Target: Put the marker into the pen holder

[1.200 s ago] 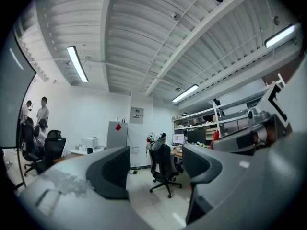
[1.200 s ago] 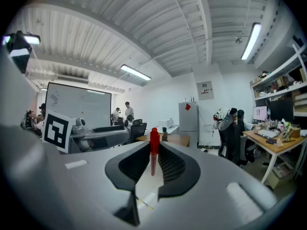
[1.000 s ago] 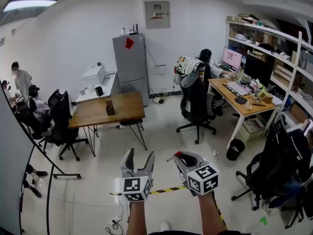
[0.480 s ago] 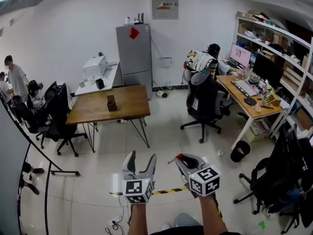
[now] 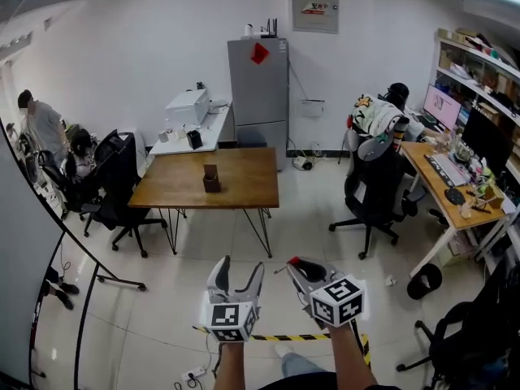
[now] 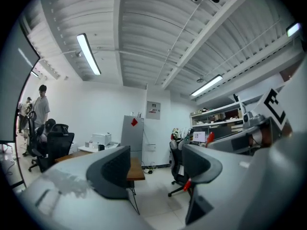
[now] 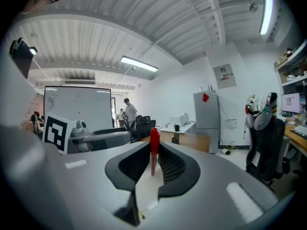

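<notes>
Two grippers, side by side, low over pale floor tiles. Right gripper (image 5: 299,268) clamped tight on one red marker (image 7: 154,145), upright between the pads, cap end poking out past the jaw tips. Left gripper (image 6: 156,169) spread wide, nothing between its jaws.

Just under both, one strip of yellow-and-black tape (image 5: 280,337) across the floor. Well ahead, one wooden table (image 5: 248,187) on thin black legs, with a single dark pen holder (image 5: 211,179) standing on it, well apart from the marker. Behind that, one grey fridge (image 5: 258,96) against the white wall, and beside it one white printer (image 5: 188,106) on a white side table. Three people at the edges: two at the far left, one seated at the right-hand desk (image 5: 439,181).
</notes>
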Demonstrator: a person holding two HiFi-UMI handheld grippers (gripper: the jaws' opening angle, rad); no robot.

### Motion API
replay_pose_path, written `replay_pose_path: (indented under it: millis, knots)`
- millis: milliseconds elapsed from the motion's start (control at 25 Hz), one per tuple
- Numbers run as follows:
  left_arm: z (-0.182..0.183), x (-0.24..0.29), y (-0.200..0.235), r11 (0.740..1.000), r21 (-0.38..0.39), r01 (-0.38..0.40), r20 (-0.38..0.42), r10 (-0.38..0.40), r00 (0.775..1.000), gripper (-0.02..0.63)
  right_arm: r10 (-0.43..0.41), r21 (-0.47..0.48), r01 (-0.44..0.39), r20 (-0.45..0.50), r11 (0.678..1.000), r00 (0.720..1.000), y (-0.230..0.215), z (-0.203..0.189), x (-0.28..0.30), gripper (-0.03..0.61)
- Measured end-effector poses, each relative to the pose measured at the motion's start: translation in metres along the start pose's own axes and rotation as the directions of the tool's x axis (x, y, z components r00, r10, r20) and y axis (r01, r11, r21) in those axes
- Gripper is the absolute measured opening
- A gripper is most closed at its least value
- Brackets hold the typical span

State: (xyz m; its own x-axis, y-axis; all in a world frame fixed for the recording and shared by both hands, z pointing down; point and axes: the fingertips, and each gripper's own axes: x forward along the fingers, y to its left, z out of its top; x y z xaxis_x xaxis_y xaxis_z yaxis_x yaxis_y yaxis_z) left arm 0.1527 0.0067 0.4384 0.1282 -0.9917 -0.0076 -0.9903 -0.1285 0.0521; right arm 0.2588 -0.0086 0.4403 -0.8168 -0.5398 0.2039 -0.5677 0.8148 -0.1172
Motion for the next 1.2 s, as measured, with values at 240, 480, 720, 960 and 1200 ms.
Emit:
replay_pose_path:
  millis: [240, 480, 720, 960, 1200]
  knots:
    - [0.021, 0.014, 0.078, 0.976, 0.005, -0.219, 0.017, 0.219, 0.976, 0.339, 0.271, -0.057, -0.271, -0.011, 0.961, 0.962, 0.024, 0.039, 0.096, 0.058]
    - [0.013, -0.026, 0.161, 0.868, -0.006, -0.496, 0.014, 0.496, 0.868, 0.339, 0.534, -0.075, -0.542, -0.108, 0.837, 0.839, 0.083, 0.023, 0.172, 0.057]
    - [0.003, -0.105, 0.21, 0.7, -0.026, -0.713, -0.008, 0.714, 0.701, 0.339, 0.748, -0.047, -0.759, -0.142, 0.649, 0.648, 0.168, 0.013, 0.204, 0.057]
    - [0.002, -0.188, 0.239, 0.534, -0.021, -0.845, -0.007, 0.845, 0.534, 0.339, 0.835, -0.06, -0.858, -0.202, 0.511, 0.512, 0.247, -0.007, 0.221, 0.057]
    - [-0.003, -0.248, 0.277, 0.445, -0.042, -0.895, 0.005, 0.895, 0.445, 0.339, 0.877, -0.079, -0.905, -0.223, 0.419, 0.426, 0.322, -0.012, 0.24, 0.057]
